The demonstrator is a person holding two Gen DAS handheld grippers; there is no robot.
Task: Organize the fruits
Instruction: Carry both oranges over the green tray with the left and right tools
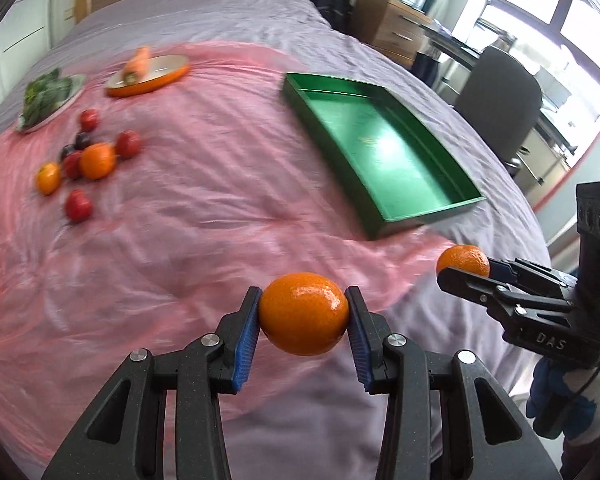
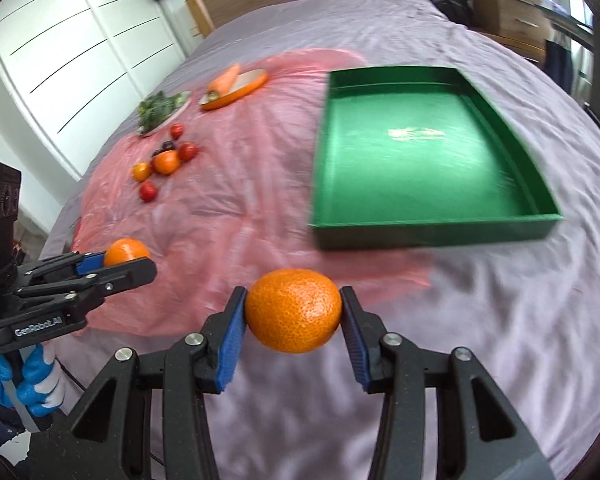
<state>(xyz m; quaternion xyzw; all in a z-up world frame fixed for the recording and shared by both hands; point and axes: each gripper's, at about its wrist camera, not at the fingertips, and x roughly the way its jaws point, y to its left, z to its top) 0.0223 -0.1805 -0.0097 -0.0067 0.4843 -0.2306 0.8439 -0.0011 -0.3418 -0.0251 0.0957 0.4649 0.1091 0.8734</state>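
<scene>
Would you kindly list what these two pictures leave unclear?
- Dark fruit in the pile: left wrist view, blurred and partly behind the red fruit; kind unclear.
- Mark on the green tray floor: right wrist view, smeared by motion and glare.
- Person's gloved hand: left wrist view, cut off by the edge.
- Leafy greens: right wrist view, too small to identify.

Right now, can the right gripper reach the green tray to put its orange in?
Probably yes. The right gripper holds its orange, and only bare bedcover lies before the green tray.
</scene>
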